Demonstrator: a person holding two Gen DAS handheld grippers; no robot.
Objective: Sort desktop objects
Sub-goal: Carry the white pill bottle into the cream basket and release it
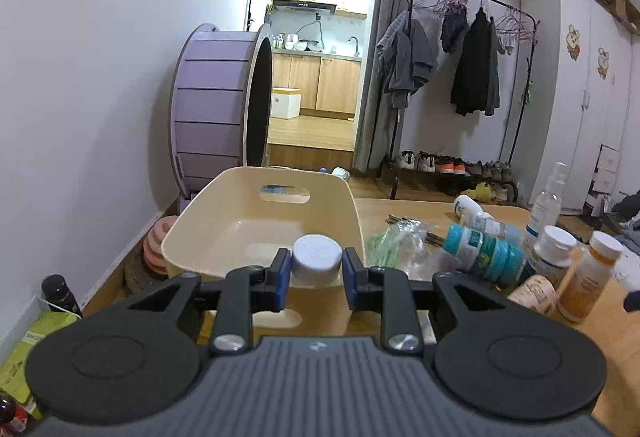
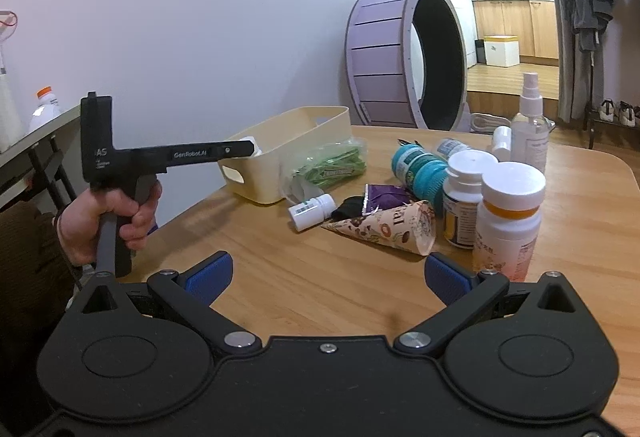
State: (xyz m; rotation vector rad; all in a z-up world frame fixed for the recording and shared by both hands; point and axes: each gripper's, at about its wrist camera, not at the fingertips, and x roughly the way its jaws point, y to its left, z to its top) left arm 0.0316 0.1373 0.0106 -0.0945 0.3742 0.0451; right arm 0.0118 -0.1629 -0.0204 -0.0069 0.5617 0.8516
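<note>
The left tongs (image 1: 316, 273) are closed on a small white bottle (image 1: 317, 259), the blue pads bearing on opposite sides of its round body, its flat end turned toward the camera. The bottle hangs at the near rim of the cream bin (image 1: 200, 213), just above its edge — not yet inside. The bin's floor shows bare. From the right wrist view the left tongs reach over the bin's near corner, a hand (image 2: 108, 221) gripping the handle.

The right tongs (image 2: 328, 277) stand wide open and hold nothing, hovering low over the tabletop (image 2: 320, 277) near the clutter: two upright white-capped bottles (image 2: 508, 217), a spray bottle (image 2: 529, 125), a teal bottle (image 2: 420, 169) lying down, a small bottle (image 2: 312, 211) on its side, a cone-shaped packet (image 2: 392, 227) and a green bag (image 2: 332, 165).

The held bottle looks light, stiff and smooth — probably plastic, likely to slip if pinched loosely, unlikely to break if dropped a little way. Across the body, as now, seems the sound hold. The bag is soft and would crumple; it wants a pinch on a fold.
</note>
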